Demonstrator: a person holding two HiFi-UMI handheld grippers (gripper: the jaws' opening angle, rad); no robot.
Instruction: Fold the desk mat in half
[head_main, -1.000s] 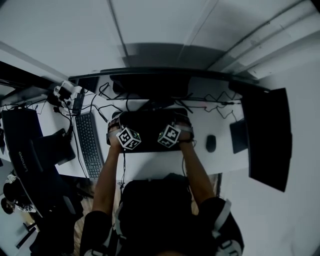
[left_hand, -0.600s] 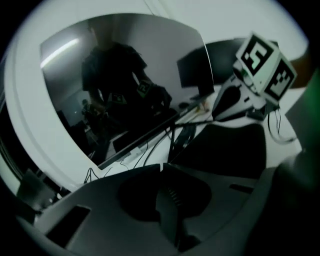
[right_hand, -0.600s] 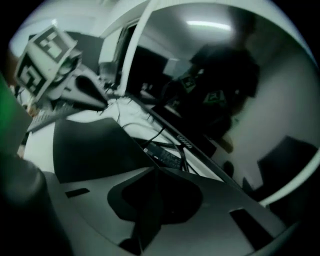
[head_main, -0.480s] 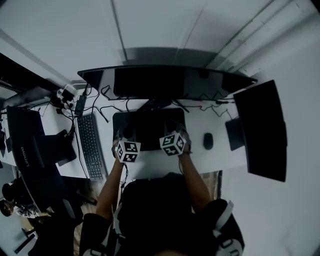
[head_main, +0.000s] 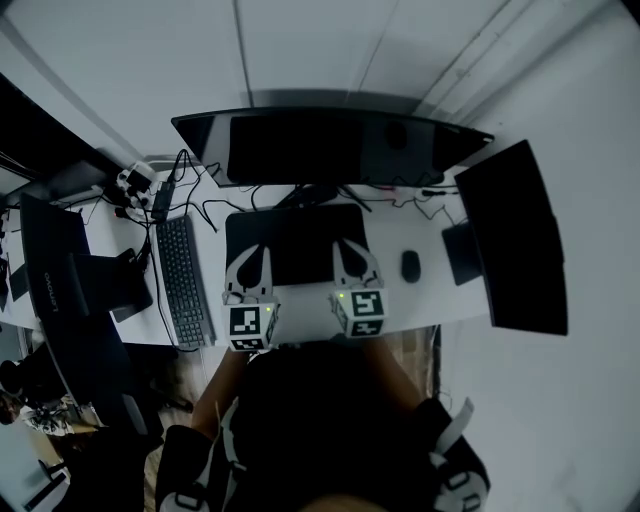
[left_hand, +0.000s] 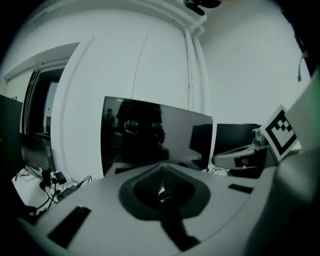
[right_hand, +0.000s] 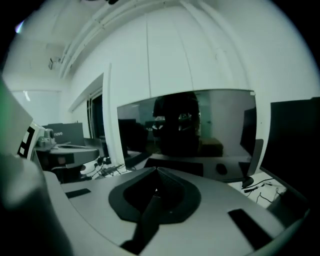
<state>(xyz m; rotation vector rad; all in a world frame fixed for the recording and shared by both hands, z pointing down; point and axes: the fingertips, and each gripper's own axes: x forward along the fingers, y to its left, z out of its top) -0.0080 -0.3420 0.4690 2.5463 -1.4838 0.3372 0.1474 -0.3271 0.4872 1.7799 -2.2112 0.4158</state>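
The black desk mat (head_main: 300, 240) lies flat and unfolded on the white desk, in front of the curved monitor. My left gripper (head_main: 249, 250) hangs above the mat's front left part, my right gripper (head_main: 346, 244) above its front right part. Both point forward and slightly down. In the left gripper view the left gripper (left_hand: 160, 191) has its pads pressed together with nothing seen between them. The right gripper (right_hand: 156, 191) has just closed its jaws fully, also on nothing. The mat (right_hand: 175, 167) shows on the desk far beyond them.
A curved monitor (head_main: 320, 150) stands behind the mat and a second dark screen (head_main: 510, 240) at the right. A keyboard (head_main: 180, 285) lies left of the mat, a mouse (head_main: 410, 265) and a small dark pad (head_main: 462, 252) to its right. Cables run along the desk's back.
Both grippers have lifted off the mat's front area and come back toward the desk's front edge. Their marker cubes have rolled. The mat lies as before.
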